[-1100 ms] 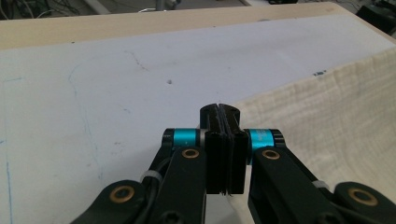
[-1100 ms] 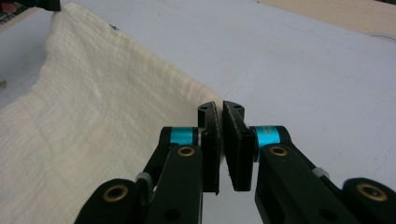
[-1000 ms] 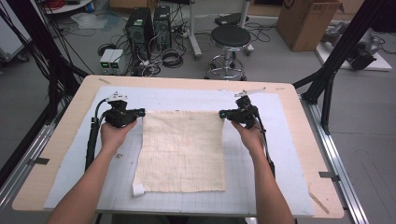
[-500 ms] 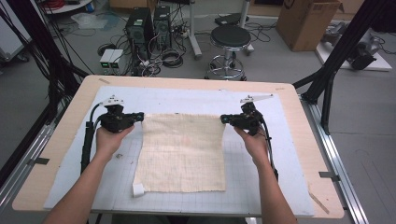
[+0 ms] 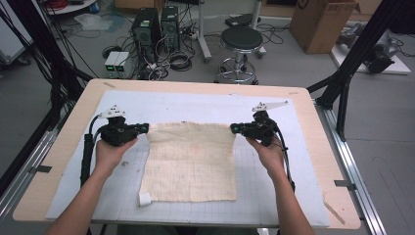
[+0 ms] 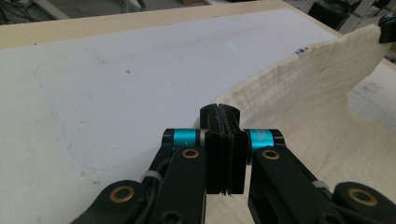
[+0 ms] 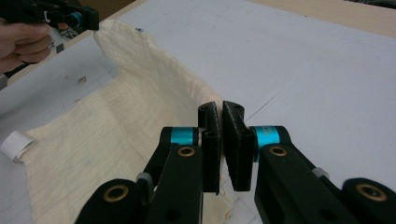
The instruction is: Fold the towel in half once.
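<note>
A cream cloth (image 5: 191,161) lies spread on the white mat (image 5: 274,107), with a small white tag (image 5: 145,199) at its near left corner. My left gripper (image 5: 146,128) is shut on the far left corner and my right gripper (image 5: 233,128) on the far right corner. In the left gripper view the closed left gripper (image 6: 219,109) pinches the cloth (image 6: 327,93), whose far edge rises in a curve toward the other gripper (image 6: 388,28). In the right gripper view the right gripper (image 7: 220,109) clamps the cloth (image 7: 121,107), which runs up to the left gripper (image 7: 86,21).
The mat covers a wooden table (image 5: 73,127) with metal rails along its sides. Beyond the far edge stand a black stool (image 5: 242,41), computer towers (image 5: 156,24) with cables and a cardboard box (image 5: 323,22). Black frame posts (image 5: 359,49) rise at both sides.
Both hands have drawn a little toward the person, the left one also outward, pulling the cloth's far edge nearer. Both grippers stay closed on their corners.
</note>
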A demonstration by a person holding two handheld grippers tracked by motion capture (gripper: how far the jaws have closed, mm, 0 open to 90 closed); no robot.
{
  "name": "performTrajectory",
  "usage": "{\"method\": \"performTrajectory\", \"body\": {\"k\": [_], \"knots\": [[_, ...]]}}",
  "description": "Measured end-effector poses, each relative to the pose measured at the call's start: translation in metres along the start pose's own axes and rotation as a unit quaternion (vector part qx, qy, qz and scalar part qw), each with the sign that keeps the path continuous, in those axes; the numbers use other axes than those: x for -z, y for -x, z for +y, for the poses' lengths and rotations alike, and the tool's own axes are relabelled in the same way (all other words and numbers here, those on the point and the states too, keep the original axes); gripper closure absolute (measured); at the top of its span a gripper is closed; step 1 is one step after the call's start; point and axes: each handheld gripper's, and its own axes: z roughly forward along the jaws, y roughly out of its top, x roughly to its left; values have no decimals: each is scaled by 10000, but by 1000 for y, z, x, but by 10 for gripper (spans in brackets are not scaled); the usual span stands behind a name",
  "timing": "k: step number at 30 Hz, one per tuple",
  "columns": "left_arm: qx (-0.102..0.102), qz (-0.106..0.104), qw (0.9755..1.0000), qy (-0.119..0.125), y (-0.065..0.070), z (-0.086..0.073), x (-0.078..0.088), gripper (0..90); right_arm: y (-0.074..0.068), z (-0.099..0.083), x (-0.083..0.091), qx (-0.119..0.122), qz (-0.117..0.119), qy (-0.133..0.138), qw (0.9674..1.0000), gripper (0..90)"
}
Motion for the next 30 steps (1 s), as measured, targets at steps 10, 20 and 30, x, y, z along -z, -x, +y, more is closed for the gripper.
{"method": "performTrajectory", "body": {"k": [10, 20, 30], "knots": [[-57, -72, 10000, 3, 4, -7, 9, 887, -5, -8, 4, 49, 94, -23, 9999, 862], [-105, -169, 9998, -17, 8, -14, 14, 887, -11, -18, 6, 99, 206, -2, 9997, 861], [-176, -277, 9995, -22, 20, -27, 25, 887, -23, -26, 12, 270, 223, 4, 9994, 861]]}}
